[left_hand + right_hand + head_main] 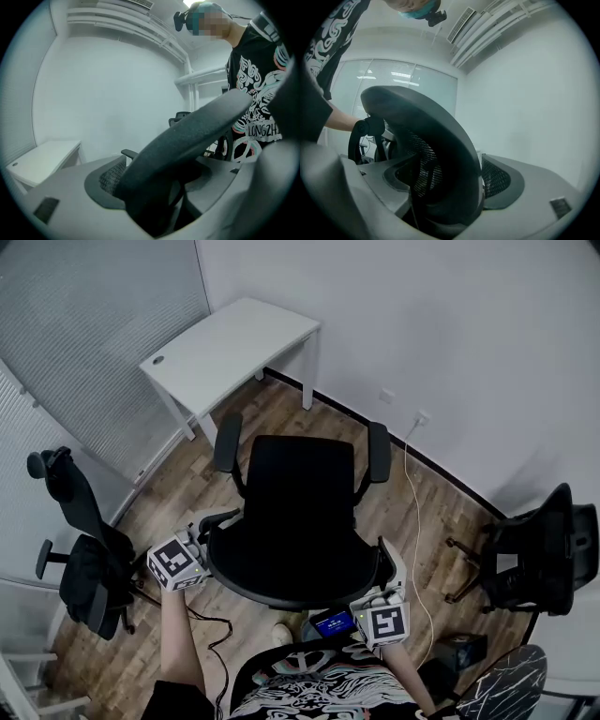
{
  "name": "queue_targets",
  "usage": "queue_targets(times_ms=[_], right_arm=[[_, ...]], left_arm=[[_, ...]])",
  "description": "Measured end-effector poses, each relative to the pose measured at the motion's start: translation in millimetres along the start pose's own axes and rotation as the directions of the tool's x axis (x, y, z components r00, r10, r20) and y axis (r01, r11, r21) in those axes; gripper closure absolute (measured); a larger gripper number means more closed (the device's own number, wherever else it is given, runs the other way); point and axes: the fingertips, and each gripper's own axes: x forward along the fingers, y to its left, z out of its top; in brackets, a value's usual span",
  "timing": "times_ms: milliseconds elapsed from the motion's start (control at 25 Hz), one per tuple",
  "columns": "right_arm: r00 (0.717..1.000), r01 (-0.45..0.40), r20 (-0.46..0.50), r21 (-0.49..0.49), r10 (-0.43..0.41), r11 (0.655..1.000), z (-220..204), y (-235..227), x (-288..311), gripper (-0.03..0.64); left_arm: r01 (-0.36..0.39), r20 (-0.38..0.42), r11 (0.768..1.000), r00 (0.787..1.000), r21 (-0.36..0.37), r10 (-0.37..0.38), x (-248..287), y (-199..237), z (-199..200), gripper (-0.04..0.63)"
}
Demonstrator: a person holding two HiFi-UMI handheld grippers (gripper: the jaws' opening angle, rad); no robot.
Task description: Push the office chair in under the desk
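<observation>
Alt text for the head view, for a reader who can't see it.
Seen from above, a black office chair stands on a wood floor facing a white desk in the corner, not yet under it. The left gripper and the right gripper clasp the two sides of its backrest, and other black chairs stand at the room's edges.

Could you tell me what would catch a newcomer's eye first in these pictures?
The black office chair fills the middle of the head view, its backrest gripped on either side by the left gripper and the right gripper. Beyond it the white desk stands in the corner by the wall, and the chair is not yet under it.
</observation>
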Motion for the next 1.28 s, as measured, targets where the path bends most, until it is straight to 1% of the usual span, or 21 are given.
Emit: queue_targets(times_ms=[280,920,1080,1280], right_arm=[[0.999,-0.027,-0.034,0.012,0.028,1.000,-0.3,-12.1,19.7,0.210],[0.998,-0.054,-0.025,0.021,0.055,0.998,3.2,-31.2,58.9,0.213],[0.998,-0.059,0.000,-0.003,0.059,0.998,4.6,-40.2,66.0,0.213],[0.998,-0.069,-0.014,0.011,0.069,0.998,3.7,-44.7,74.2,0.212]], left_arm=[[-0.020,-0.002,1.000,1.000,-0.008,0.020,9.2,17.8,3.1,0.255],[-0.054,0.005,0.998,0.999,-0.023,0.054,20.6,52.5,7.2,0.253],[-0.058,0.008,0.998,0.998,-0.029,0.058,25.1,58.3,10.2,0.253],[-0.063,0.010,0.998,0.998,-0.030,0.063,27.8,64.8,9.6,0.253]])
